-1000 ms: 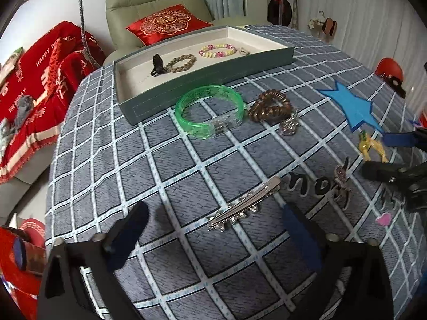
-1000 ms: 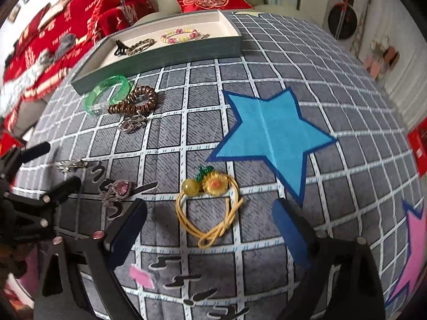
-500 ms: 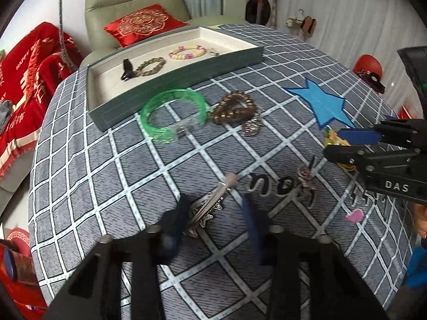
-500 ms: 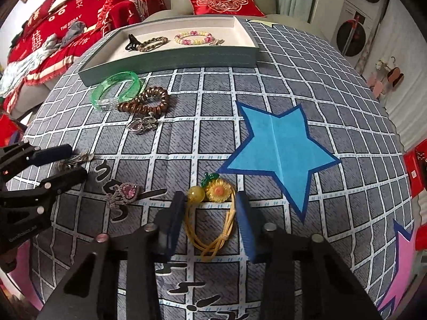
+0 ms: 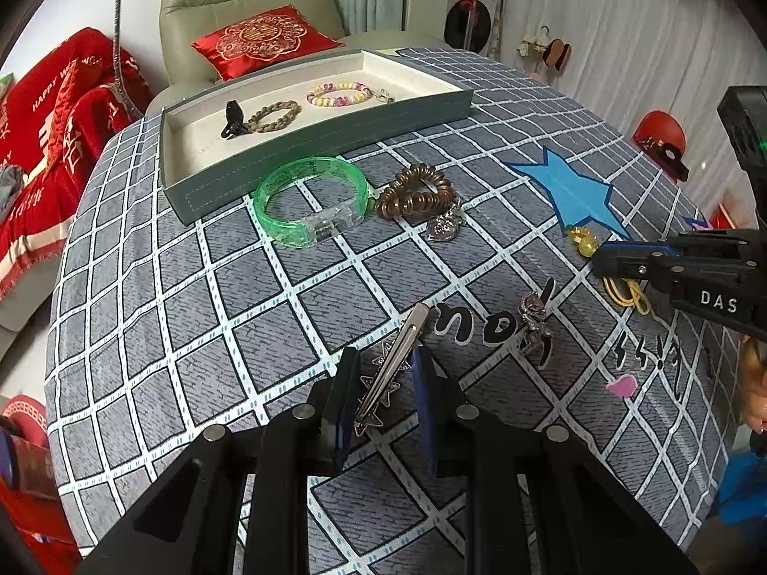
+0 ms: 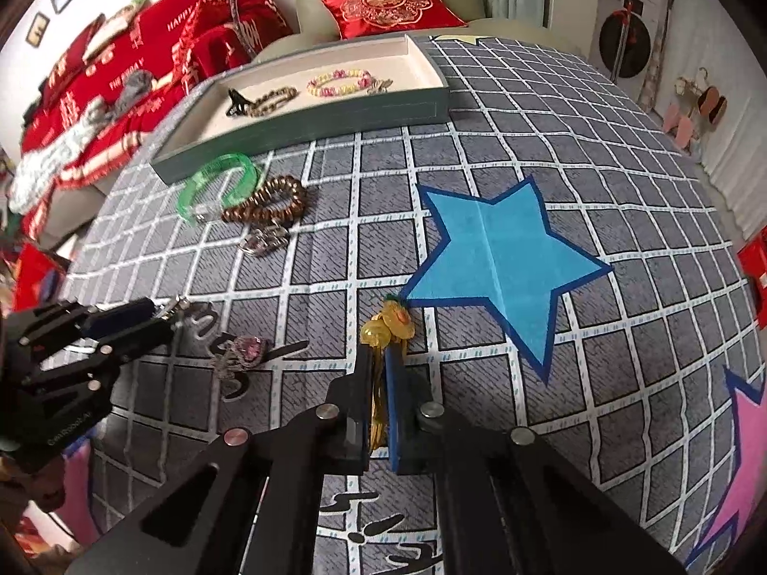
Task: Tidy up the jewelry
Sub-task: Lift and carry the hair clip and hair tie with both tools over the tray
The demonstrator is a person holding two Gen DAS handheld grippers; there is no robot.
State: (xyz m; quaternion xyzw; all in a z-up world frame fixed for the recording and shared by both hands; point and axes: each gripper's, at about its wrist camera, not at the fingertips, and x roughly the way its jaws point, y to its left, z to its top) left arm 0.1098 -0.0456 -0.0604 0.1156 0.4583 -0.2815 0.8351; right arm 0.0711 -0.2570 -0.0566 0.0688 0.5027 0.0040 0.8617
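My left gripper (image 5: 383,359) is closed around a silver star hair clip (image 5: 390,364) that lies on the checked cloth. My right gripper (image 6: 382,354) is shut on a yellow sunflower hair tie (image 6: 388,328), also seen in the left wrist view (image 5: 582,239). The grey-green jewelry tray (image 5: 307,153) stands at the table's far side and holds a black clip, a braided bracelet (image 5: 273,115) and a pastel bead bracelet (image 5: 340,93). A green bangle (image 5: 311,201), a brown coil hair tie (image 5: 414,191) and a silver charm (image 5: 443,225) lie in front of it.
A pink-stone brooch (image 6: 242,354) lies between the grippers. A blue star patch (image 6: 498,258) marks the cloth at the right. An armchair with a red cushion (image 5: 261,38) and a red-covered sofa (image 5: 43,143) stand beyond the table.
Both grippers went from wide open to closed: the left around the silver hair clip, the right on the yellow hair tie. Both moved forward to their items.
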